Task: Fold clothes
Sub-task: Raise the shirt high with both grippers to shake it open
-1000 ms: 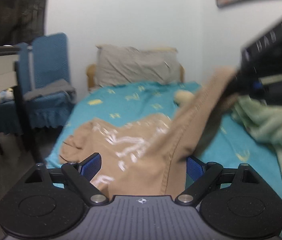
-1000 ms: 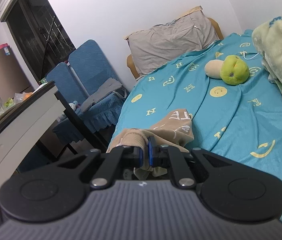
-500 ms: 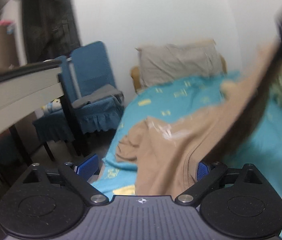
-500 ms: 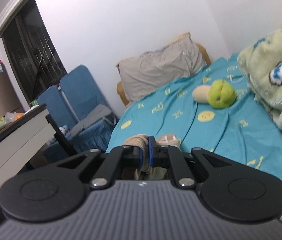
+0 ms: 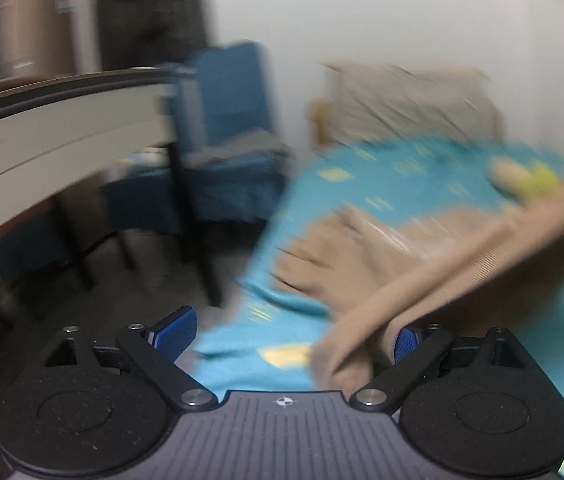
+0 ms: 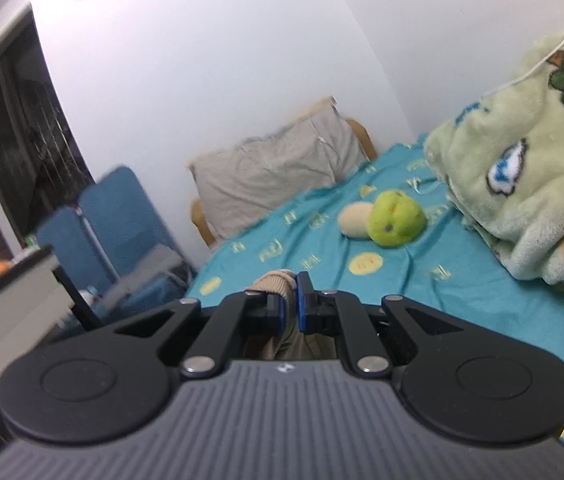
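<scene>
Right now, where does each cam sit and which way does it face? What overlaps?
Left wrist: on the left gripper, jaws wide open, facing across the bed toward the blue chair; tan garment drapes over its right finger. Blurred.
Right wrist: on the right gripper, shut on the tan garment's cuff, facing the pillow and green plush.
Shared: bed, pillow, chair, plush, garment.

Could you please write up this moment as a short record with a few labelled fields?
garment: tan garment, partly spread on the bed, one part lifted up to the right
left claw: open, garment edge lying against its right finger
right claw: shut on a tan fold
bed: teal sheet with yellow prints
also on bed: grey pillow, green plush toy, pale green blanket
image quality: left view motion-blurred
</scene>
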`<state>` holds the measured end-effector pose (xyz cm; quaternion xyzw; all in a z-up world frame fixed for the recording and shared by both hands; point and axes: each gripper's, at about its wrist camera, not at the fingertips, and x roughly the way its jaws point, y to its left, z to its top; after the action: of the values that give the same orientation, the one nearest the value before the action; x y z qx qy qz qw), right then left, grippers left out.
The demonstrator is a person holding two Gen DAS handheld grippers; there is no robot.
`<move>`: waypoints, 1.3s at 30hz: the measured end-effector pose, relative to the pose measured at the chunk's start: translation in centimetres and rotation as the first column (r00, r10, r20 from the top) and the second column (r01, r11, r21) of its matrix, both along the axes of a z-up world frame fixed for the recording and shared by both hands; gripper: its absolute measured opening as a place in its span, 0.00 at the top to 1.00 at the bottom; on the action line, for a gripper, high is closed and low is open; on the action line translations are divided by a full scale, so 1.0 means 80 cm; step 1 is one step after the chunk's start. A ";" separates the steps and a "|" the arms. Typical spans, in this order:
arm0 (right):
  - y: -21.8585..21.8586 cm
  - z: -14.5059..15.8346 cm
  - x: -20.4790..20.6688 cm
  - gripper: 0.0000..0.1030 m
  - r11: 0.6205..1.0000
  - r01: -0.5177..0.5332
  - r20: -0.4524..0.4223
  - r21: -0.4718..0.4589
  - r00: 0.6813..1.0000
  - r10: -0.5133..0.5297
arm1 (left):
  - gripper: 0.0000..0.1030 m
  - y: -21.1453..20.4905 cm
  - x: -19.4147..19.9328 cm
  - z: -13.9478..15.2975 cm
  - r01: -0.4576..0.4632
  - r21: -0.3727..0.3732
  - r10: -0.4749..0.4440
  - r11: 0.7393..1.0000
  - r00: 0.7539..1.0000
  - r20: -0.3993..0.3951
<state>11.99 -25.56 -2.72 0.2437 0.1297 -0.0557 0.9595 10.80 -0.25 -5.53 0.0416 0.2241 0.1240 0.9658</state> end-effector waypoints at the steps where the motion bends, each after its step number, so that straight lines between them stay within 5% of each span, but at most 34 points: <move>1: 0.003 -0.007 0.008 0.89 1.000 -0.006 -0.049 -0.020 0.999 0.005 | 0.03 0.008 -0.001 0.006 -0.030 -0.021 0.030 0.999 0.999 0.032; 4: 0.012 -0.031 0.033 0.82 0.996 -0.028 -0.195 -0.080 0.981 0.012 | 0.03 0.022 -0.002 0.022 -0.109 -0.054 0.114 0.993 0.987 0.109; 9: 0.024 -0.076 0.068 0.26 0.986 -0.055 -0.407 -0.156 0.913 -0.013 | 0.03 0.035 -0.009 0.037 -0.174 -0.098 0.189 0.980 0.967 0.169; 11: 0.022 -0.083 0.069 0.21 0.987 -0.060 -0.425 -0.151 0.905 -0.010 | 0.03 0.041 -0.014 0.042 -0.173 -0.114 0.192 0.978 0.964 0.183; 14: 0.021 -0.065 0.053 0.21 0.985 -0.021 -0.357 -0.169 0.933 -0.041 | 0.03 0.048 -0.018 0.058 -0.148 -0.138 0.175 0.979 0.962 0.208; 18: 0.011 0.010 0.024 0.21 0.983 0.059 -0.171 -0.172 0.981 -0.089 | 0.03 0.051 -0.037 0.128 -0.116 -0.166 0.165 0.979 0.933 0.321; 22: 0.011 0.118 -0.011 0.21 0.974 0.116 0.053 -0.194 0.993 -0.107 | 0.03 0.052 -0.063 0.230 -0.077 -0.176 0.150 0.981 0.880 0.451; 29: 0.005 0.314 -0.081 0.21 0.975 0.130 0.303 -0.180 0.950 -0.071 | 0.02 0.053 -0.108 0.409 -0.008 -0.179 0.125 0.984 0.744 0.656; 34: 0.008 0.429 -0.152 0.21 0.967 0.126 0.425 -0.223 0.905 -0.020 | 0.00 0.058 -0.164 0.530 0.025 -0.196 0.121 0.980 0.706 0.698; 39: 0.015 0.508 -0.221 0.20 0.942 0.175 0.500 -0.288 0.866 -0.008 | 0.00 0.041 -0.214 0.609 0.018 -0.125 0.082 0.992 0.660 0.747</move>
<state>-5.73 -24.34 37.94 0.0948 -0.1416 -0.0583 0.9836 -6.32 3.05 43.16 -0.0758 -0.1860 0.1332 0.9705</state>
